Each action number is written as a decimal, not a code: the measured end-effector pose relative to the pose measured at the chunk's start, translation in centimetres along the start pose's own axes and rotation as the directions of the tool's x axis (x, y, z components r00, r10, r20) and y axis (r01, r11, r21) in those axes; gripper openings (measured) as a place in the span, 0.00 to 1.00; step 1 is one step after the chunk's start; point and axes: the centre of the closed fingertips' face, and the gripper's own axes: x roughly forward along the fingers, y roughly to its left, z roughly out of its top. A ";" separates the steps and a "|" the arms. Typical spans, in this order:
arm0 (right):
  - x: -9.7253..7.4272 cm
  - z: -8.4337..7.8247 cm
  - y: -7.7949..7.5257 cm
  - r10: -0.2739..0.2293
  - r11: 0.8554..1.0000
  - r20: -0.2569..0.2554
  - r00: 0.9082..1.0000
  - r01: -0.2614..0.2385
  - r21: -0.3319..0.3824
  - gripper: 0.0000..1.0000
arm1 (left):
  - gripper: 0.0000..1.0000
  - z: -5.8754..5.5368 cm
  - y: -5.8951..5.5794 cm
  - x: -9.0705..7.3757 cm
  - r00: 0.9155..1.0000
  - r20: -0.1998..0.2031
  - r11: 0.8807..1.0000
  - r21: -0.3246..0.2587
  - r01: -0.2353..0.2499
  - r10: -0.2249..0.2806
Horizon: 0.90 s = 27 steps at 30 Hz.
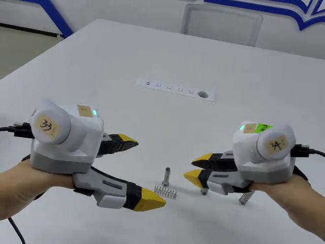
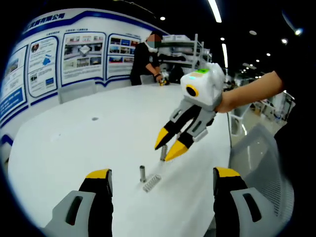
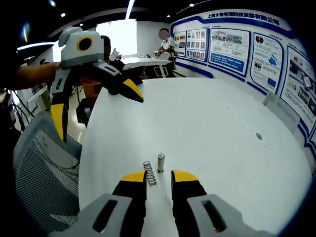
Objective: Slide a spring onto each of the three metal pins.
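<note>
- Spring (image 1: 165, 192) loose and flat on the white table (image 1: 152, 61). Its long axis runs roughly left to right in the head view, just on the near side of the bare pin (image 1: 166, 176), which stands upright.
- Left gripper (image 1: 138, 170) gapes wide with nothing in it. Its lower yellow tip sits close by the spring's left end, and in the left gripper view the spring lies ahead, between the jaws.
- Right gripper (image 1: 195, 169) is at a narrow gap, also empty, its tips aimed at the bare pin from the other side. In the right gripper view the spring lies just off one jaw tip.
- Second pin (image 1: 204, 191) sits under the right gripper and third pin (image 1: 246, 197) is nearer that hand. Both look to carry coils, so one pin is left, I'd say.
- My read: the spring lies flat and the pin stands upright, so the coil must be taken by one end and stood up before it goes over the pin. Both grippers are near, the left a touch nearer.
</note>
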 end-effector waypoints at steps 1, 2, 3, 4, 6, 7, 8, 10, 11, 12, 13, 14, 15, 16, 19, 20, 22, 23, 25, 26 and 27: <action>0.3 -0.2 0.3 0.005 1.000 -0.007 1.000 -0.005 -0.002 0.20 | 0.85 -0.1 0.0 -0.1 1.000 -0.001 1.000 -0.002 -0.001 0.001; 0.6 -0.4 0.4 0.007 1.000 -0.012 1.000 -0.007 -0.002 0.20 | 0.85 -0.3 0.1 -0.2 1.000 -0.002 1.000 -0.003 -0.002 0.002; 1.0 -0.7 0.7 0.011 1.000 -0.025 1.000 -0.012 -0.016 0.20 | 0.85 -0.5 0.1 -0.3 1.000 -0.002 1.000 -0.008 -0.005 0.005; 1.2 -0.9 0.8 0.014 1.000 -0.038 0.999 -0.015 -0.027 0.20 | 0.85 -0.6 0.2 -0.3 1.000 -0.003 1.000 -0.012 -0.006 0.006; 1.7 -1.4 1.1 0.012 0.999 -0.057 0.998 -0.015 -0.047 0.20 | 0.85 -0.9 0.3 -0.5 1.000 -0.003 1.000 -0.019 -0.011 0.011; 2.0 -1.5 1.2 0.016 0.999 -0.058 0.998 -0.018 -0.037 0.20 | 0.85 -0.9 0.3 -0.5 1.000 -0.003 1.000 -0.023 -0.012 0.012; 2.3 -1.8 1.5 0.032 0.999 -0.061 0.998 -0.033 -0.023 0.20 | 0.85 -1.1 0.3 -0.6 1.000 -0.003 1.000 -0.027 -0.012 0.012; 2.9 -2.1 1.6 0.036 0.999 -0.070 0.997 -0.038 -0.021 0.20 | 0.85 -1.3 0.3 -0.7 1.000 -0.007 0.999 -0.029 -0.014 0.014; 3.1 -2.3 1.7 0.041 0.999 -0.080 0.996 -0.043 -0.027 0.20 | 0.85 -1.5 0.5 -0.7 1.000 -0.008 0.999 -0.031 -0.016 0.016; 3.3 -2.4 1.7 0.042 0.999 -0.084 0.996 -0.045 -0.026 0.20 | 0.85 -1.6 0.5 -0.8 1.000 -0.007 0.999 -0.035 -0.016 0.016; 3.6 -2.5 1.7 0.045 0.999 -0.085 0.995 -0.048 -0.026 0.20 | 0.85 -1.7 0.6 -0.9 1.000 -0.007 0.999 -0.040 -0.016 0.016; 3.8 -2.6 1.7 0.047 0.998 -0.087 0.995 -0.050 -0.025 0.20 | 0.85 -1.7 0.6 -0.9 1.000 -0.007 0.999 -0.042 -0.018 0.017; 4.2 -2.8 1.6 0.048 0.999 -0.095 0.994 -0.049 -0.009 0.19 | 0.85 -1.8 0.7 -1.0 1.000 -0.007 0.999 -0.045 -0.020 0.020; 4.4 -3.0 1.6 0.050 0.999 -0.101 0.994 -0.051 -0.008 0.19 | 0.85 -1.9 0.7 -1.0 1.000 -0.007 0.999 -0.048 -0.022 0.021; 5.0 -3.8 1.6 0.054 0.998 -0.138 0.989 -0.059 -0.032 0.19 | 0.85 -2.0 0.8 -1.1 1.000 -0.009 0.998 -0.053 -0.024 0.023; 5.2 -3.8 1.5 0.050 0.998 -0.138 0.989 -0.055 -0.031 0.19 | 0.85 -2.1 0.9 -1.2 1.000 -0.011 0.998 -0.054 -0.026 0.025; 5.4 -3.9 1.3 0.048 0.998 -0.139 0.989 -0.052 -0.026 0.19 | 0.84 -2.2 1.0 -1.2 1.000 -0.011 0.998 -0.060 -0.026 0.026; 5.6 -3.8 1.2 0.049 0.998 -0.137 0.989 -0.052 -0.018 0.18 | 0.84 -2.1 1.1 -1.2 1.000 -0.009 0.997 -0.066 -0.027 0.027; 5.9 -4.0 1.2 0.050 0.999 -0.142 0.989 -0.052 -0.008 0.17 | 0.84 -2.2 1.2 -1.1 0.999 -0.012 0.997 -0.071 -0.030 0.030; 6.0 -4.1 1.2 0.049 0.999 -0.147 0.988 -0.051 -0.008 0.17 | 0.84 -2.2 1.2 -1.1 0.999 -0.013 0.997 -0.071 -0.031 0.030; 6.1 -4.3 1.0 0.043 0.999 -0.157 0.987 -0.045 -0.006 0.17 | 0.84 -2.2 1.2 -1.0 1.000 -0.014 0.997 -0.072 -0.029 0.028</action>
